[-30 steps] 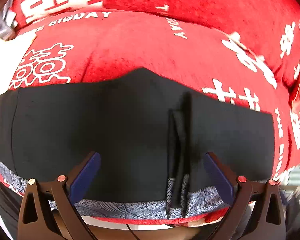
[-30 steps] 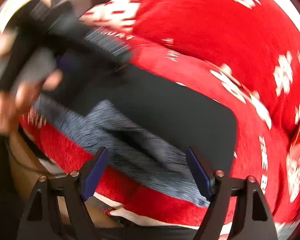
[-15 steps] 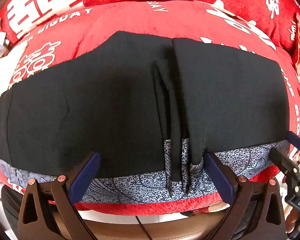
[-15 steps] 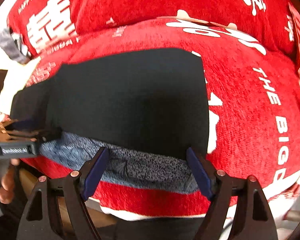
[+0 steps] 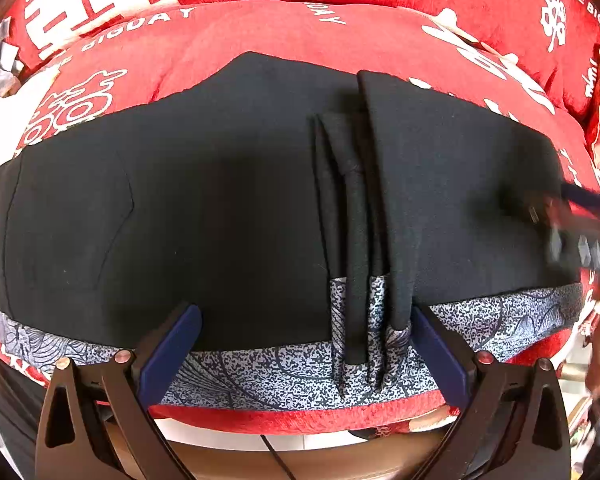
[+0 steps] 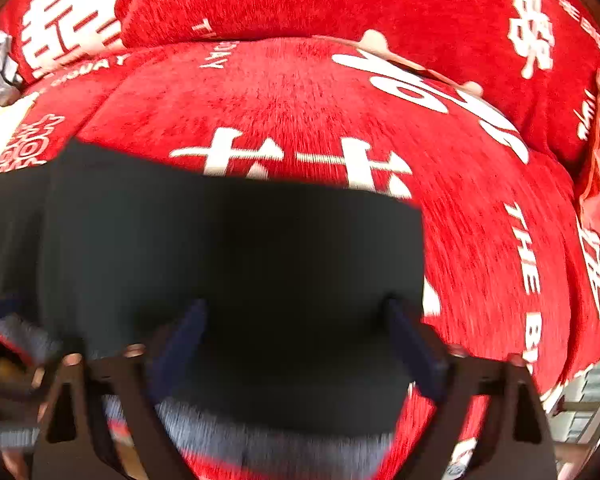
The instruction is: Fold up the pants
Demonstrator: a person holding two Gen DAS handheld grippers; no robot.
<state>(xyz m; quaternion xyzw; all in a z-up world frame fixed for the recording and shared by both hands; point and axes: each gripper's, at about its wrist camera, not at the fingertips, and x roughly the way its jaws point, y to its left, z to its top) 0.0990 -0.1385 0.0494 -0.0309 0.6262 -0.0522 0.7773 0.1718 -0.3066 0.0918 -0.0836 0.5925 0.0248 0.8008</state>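
Left wrist view: pants (image 5: 220, 208) lie flat across a red cushion (image 5: 260, 40), black side up, grey patterned band (image 5: 260, 376) running along the near edge. Left hand-held gripper (image 5: 306, 350) is wide open, holding nothing, its fingers hanging over that band. A bunched ridge of pleats (image 5: 356, 220) runs front to back, right of centre. Right hand-held gripper (image 5: 572, 220) is a blur at the far right edge of the cloth in this view.

Right wrist view: heavy motion blur. Right hand-held gripper (image 6: 296, 340) is spread wide, fingers over the black fabric near the right end of the pants (image 6: 220, 248), nothing between them. Cannot tell if the tips touch the cloth.

Risks, as I judge them:
- That ridge is several stacked layers. Pinch near it and the jaws may catch only the top layers, so the fold drags the rest askew
- Folding over the ridge without flattening it likely locks in a lumpy crease
- Cushion is soft and domed; pushing down for a grip could sink the tips and grab plush as well
- Near edge sits at the cushion lip, so an uneven pull from one side could slide the pants off the front
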